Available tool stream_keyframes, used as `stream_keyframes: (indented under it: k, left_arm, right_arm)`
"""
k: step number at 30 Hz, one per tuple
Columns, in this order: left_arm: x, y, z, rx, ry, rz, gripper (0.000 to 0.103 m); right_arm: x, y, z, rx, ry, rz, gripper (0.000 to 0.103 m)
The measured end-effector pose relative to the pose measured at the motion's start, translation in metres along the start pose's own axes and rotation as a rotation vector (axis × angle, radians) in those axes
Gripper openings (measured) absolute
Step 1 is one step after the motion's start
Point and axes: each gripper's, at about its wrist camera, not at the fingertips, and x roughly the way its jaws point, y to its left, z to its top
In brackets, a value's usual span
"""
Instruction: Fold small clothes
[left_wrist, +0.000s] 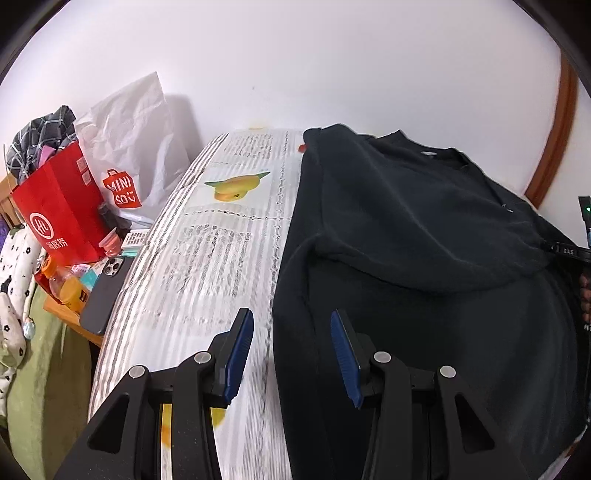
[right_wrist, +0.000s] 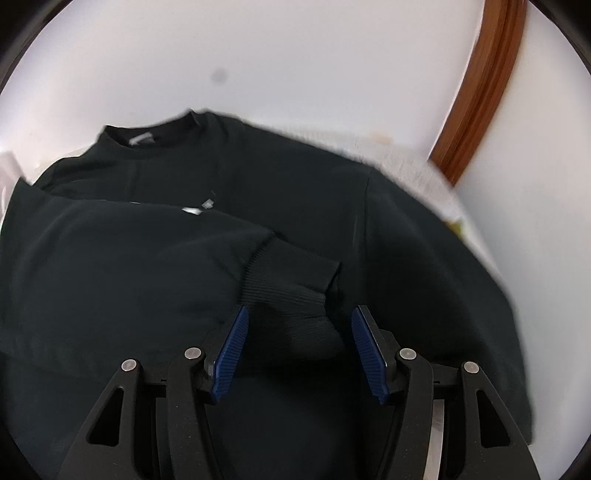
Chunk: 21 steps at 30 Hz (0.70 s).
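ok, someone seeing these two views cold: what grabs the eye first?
The black sweatshirt spread over the striped printed cover, one sleeve folded across its chest with the ribbed cuff lying just ahead of the open right gripper. Next, the red paper bag in the clutter at the left edge of the left wrist view. The left gripper is open too, empty, over the sweatshirt's left edge.

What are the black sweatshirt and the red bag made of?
Black sweatshirt: looks like soft matte knit, probably cotton fleece; the ribbed cuff and soft folds suggest it. Red bag: seemingly stiff paper with a slight sheen, judging by its crisp flat panels and printed white logo.
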Motion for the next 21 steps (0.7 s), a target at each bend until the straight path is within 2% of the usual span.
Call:
stream_keyframes:
  k: [2, 4, 6, 7, 8, 9, 10, 11, 14, 16, 18, 21]
  left_arm:
    - [0.008, -0.002, 0.004, -0.006, 0.008, -0.006, 0.041]
    - [0.017, -0.007, 0.006, 0.007, 0.019, -0.002, 0.041]
    - [0.023, -0.012, 0.007, 0.022, 0.027, 0.006, 0.041]
    - [0.025, -0.013, 0.007, 0.025, 0.030, 0.010, 0.041]
    - [0.027, -0.014, 0.006, 0.026, 0.033, 0.012, 0.041]
    - [0.028, -0.014, 0.005, 0.024, 0.037, 0.011, 0.041]
    - [0.029, -0.014, 0.004, 0.023, 0.040, 0.011, 0.041]
    - [0.030, -0.014, 0.004, 0.022, 0.044, 0.012, 0.041]
    - [0.027, -0.012, 0.001, 0.018, 0.045, 0.015, 0.041]
    - [0.025, -0.008, 0.000, 0.011, 0.044, 0.013, 0.041]
    - [0.026, -0.007, 0.000, 0.008, 0.048, 0.008, 0.041]
    - [0.023, -0.007, 0.001, 0.004, 0.045, 0.001, 0.041]
  right_arm:
    - [0.016, -0.008, 0.004, 0.040, 0.013, 0.003, 0.058]
    - [0.021, -0.009, 0.007, 0.068, -0.019, -0.002, 0.062]
    - [0.025, -0.009, 0.009, 0.095, -0.030, 0.011, 0.060]
    - [0.028, -0.010, 0.011, 0.101, -0.036, 0.033, 0.053]
    - [0.028, -0.008, 0.011, 0.097, -0.046, 0.081, 0.035]
    - [0.027, -0.006, 0.013, 0.088, -0.051, 0.096, 0.022]
    - [0.023, -0.004, 0.012, 0.062, -0.065, 0.082, 0.015]
    - [0.021, -0.005, 0.012, 0.043, -0.073, 0.089, 0.012]
    - [-0.005, -0.020, 0.009, 0.074, -0.138, 0.120, 0.011]
    - [-0.021, -0.028, 0.007, 0.097, -0.183, 0.111, 0.011]
    - [-0.024, -0.028, 0.006, 0.086, -0.177, 0.072, 0.011]
    - [-0.007, -0.020, 0.004, 0.046, -0.097, 0.025, 0.016]
